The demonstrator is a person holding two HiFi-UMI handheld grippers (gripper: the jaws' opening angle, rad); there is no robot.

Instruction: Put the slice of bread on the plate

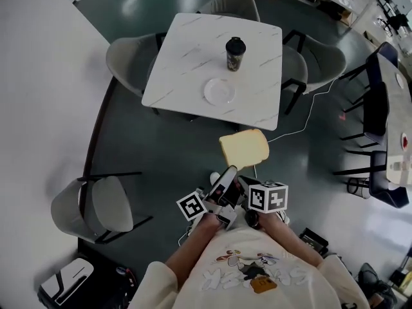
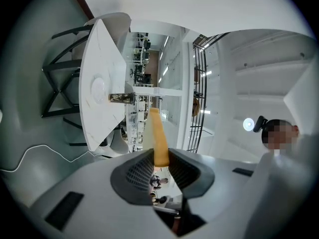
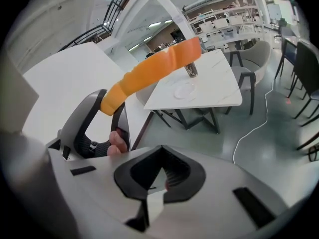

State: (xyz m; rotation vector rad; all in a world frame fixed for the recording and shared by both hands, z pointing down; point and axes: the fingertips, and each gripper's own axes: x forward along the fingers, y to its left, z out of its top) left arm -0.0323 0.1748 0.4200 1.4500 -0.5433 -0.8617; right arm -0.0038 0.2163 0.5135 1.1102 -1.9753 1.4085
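A slice of bread (image 1: 244, 148) with an orange-brown crust hangs in the air over the dark floor, short of the table. My left gripper (image 1: 230, 171) is shut on its near edge; in the left gripper view the slice (image 2: 157, 133) stands on edge between the pads (image 2: 160, 156). The white plate (image 1: 219, 91) lies on the near part of the marble table (image 1: 187, 50), apart from the bread. My right gripper (image 3: 162, 156) is shut with nothing in it, beside the left one and under its marker cube (image 1: 268, 196). It sees the bread (image 3: 154, 66) above it.
A dark cup with a lid (image 1: 235, 53) stands on the table just behind the plate. Grey chairs (image 1: 132, 60) ring the table and another (image 1: 96, 205) stands at the lower left. A white cable (image 1: 309, 114) runs over the floor. A second table (image 1: 399, 127) is at the right.
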